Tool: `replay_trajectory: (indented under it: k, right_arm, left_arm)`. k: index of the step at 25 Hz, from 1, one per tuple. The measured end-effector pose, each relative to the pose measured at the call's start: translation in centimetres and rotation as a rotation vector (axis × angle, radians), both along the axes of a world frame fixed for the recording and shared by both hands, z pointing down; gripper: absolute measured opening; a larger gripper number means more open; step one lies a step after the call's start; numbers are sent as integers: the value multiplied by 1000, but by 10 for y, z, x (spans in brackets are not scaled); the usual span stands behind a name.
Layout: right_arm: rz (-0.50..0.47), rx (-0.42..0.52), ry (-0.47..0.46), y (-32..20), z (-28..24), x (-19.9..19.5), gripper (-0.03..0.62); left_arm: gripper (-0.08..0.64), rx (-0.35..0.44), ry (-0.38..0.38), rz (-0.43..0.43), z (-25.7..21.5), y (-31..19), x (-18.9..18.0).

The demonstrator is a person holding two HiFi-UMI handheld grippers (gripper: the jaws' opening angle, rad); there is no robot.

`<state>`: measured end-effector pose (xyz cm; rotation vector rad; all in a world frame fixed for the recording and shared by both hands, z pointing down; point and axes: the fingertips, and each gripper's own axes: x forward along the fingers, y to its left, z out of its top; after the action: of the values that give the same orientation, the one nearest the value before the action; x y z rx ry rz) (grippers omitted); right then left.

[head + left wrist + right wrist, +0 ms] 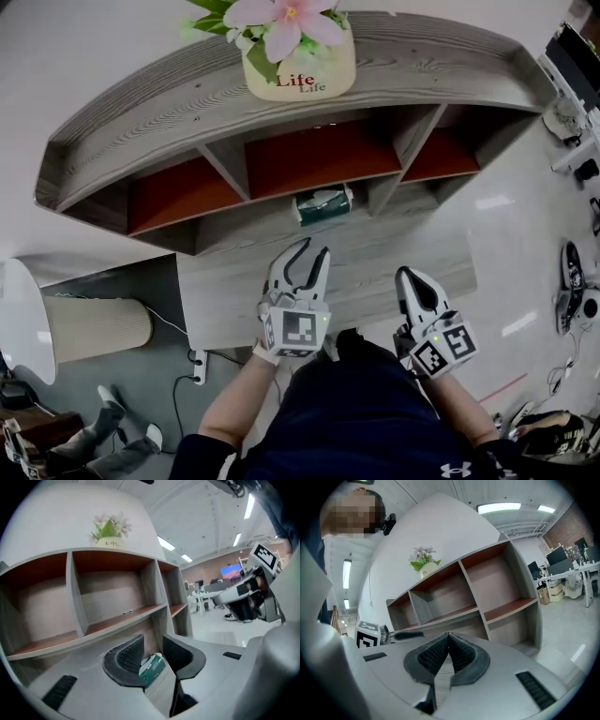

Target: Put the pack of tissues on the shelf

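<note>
The green and white pack of tissues (323,203) lies in the lower middle bay of the grey wooden shelf (169,122), near that bay's front edge. My left gripper (309,251) hovers over the table just in front of it, pointing at it, jaws apart with nothing between them. In the left gripper view the pack of tissues (152,667) shows through the gap of the left gripper (153,644), further off and untouched. My right gripper (412,277) is held lower and to the right, shut and empty; in the right gripper view the right gripper (448,636) has its tips meeting.
A flower pot (298,70) stands on top of the shelf. The shelf rests on a grey table (384,262). A beige ribbed cylinder (94,328) and a power strip (199,367) are at lower left. Gear lies on the floor at right (572,295).
</note>
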<state>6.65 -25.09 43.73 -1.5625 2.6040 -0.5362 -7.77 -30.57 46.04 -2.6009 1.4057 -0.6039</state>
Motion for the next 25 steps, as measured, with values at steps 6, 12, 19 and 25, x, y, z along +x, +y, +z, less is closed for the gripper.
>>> replay_trajectory:
  k: [6, 12, 19, 25]
  right_arm:
    - [-11, 33, -8, 7, -11, -10, 3]
    - [-18, 54, -6, 16, -21, -16, 4]
    - [-37, 90, -4, 22, -33, -24, 3]
    - [-29, 120, 31, 28, -41, -22, 4]
  left_arm:
    - [91, -5, 85, -13, -25, 36, -14]
    - [54, -7, 120, -24, -37, 61, -23]
    - [52, -42, 127, -18, -34, 75, -18]
    - [52, -14, 136, -30, -41, 80, -18]
